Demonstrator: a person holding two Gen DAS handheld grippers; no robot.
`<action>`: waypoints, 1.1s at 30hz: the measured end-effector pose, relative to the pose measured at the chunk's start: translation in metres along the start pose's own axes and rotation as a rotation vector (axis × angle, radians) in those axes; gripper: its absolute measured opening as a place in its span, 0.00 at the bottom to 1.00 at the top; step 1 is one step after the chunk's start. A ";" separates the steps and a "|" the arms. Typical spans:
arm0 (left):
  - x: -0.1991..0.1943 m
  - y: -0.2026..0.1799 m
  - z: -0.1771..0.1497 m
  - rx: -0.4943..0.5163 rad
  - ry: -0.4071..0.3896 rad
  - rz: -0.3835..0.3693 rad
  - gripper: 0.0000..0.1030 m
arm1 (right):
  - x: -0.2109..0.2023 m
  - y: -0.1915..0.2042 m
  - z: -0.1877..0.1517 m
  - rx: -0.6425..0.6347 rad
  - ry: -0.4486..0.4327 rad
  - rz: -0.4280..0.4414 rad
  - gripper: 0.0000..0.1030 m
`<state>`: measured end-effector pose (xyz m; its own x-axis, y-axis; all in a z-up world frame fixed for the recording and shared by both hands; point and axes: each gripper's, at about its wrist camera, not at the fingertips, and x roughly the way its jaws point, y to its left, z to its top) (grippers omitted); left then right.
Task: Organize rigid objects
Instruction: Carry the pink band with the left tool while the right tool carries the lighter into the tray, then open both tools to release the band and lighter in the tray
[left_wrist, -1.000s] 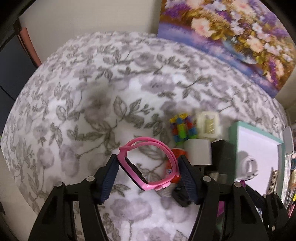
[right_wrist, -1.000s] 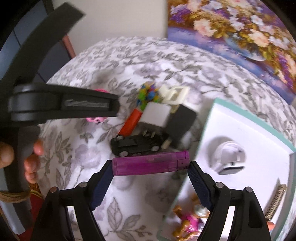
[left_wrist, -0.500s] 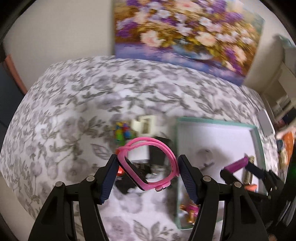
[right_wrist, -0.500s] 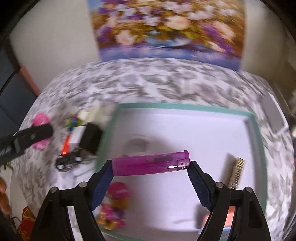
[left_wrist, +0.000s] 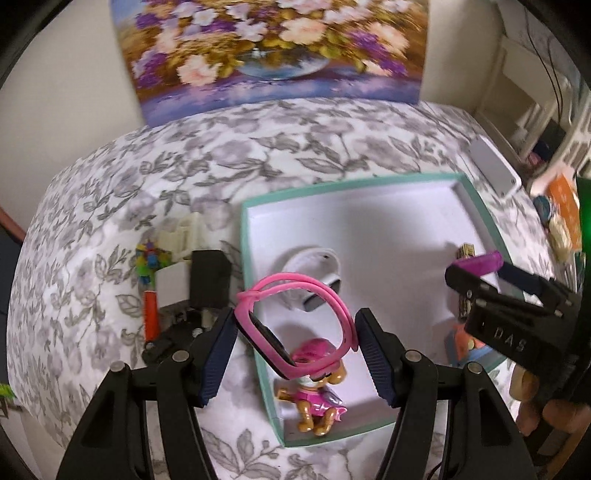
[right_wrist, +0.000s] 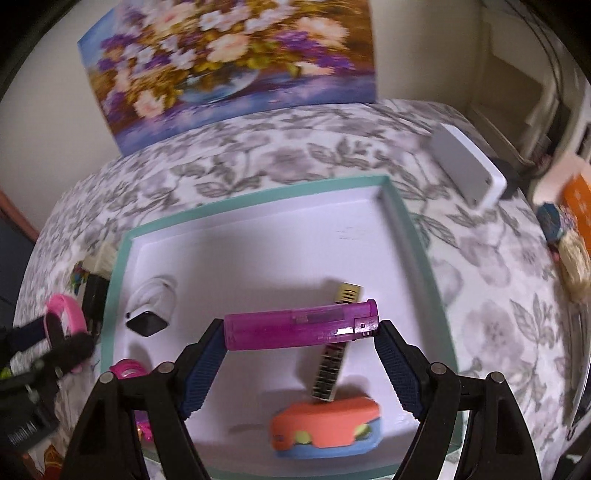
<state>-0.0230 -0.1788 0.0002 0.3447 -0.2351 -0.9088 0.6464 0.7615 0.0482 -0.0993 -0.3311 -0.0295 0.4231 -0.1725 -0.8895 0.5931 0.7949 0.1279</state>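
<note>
Overhead, the left tool (left_wrist: 297, 338) clamps a pink rubber wristwatch (left_wrist: 295, 325) above the teal-rimmed white tray's (left_wrist: 351, 184) seven-o'clock corner; the right tool (right_wrist: 301, 363) clamps a translucent purple plastic lighter (right_wrist: 301, 325) over its middle.

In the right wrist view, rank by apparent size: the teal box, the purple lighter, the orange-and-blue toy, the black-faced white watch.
1. Teal box
2. Purple lighter, though it is nearest the camera
3. Orange-and-blue toy
4. White watch
</note>
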 end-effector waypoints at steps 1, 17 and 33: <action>0.001 -0.002 0.000 0.007 0.002 0.003 0.65 | 0.001 -0.002 0.000 0.008 0.001 0.000 0.80; 0.025 -0.012 -0.006 0.061 0.047 0.052 0.66 | 0.007 0.022 -0.004 -0.081 0.014 -0.008 0.81; 0.031 -0.010 -0.008 0.071 0.070 0.062 0.75 | 0.013 0.028 -0.005 -0.094 0.031 -0.009 0.81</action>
<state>-0.0239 -0.1891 -0.0319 0.3386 -0.1437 -0.9299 0.6725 0.7281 0.1324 -0.0808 -0.3084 -0.0398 0.3959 -0.1626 -0.9038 0.5291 0.8448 0.0797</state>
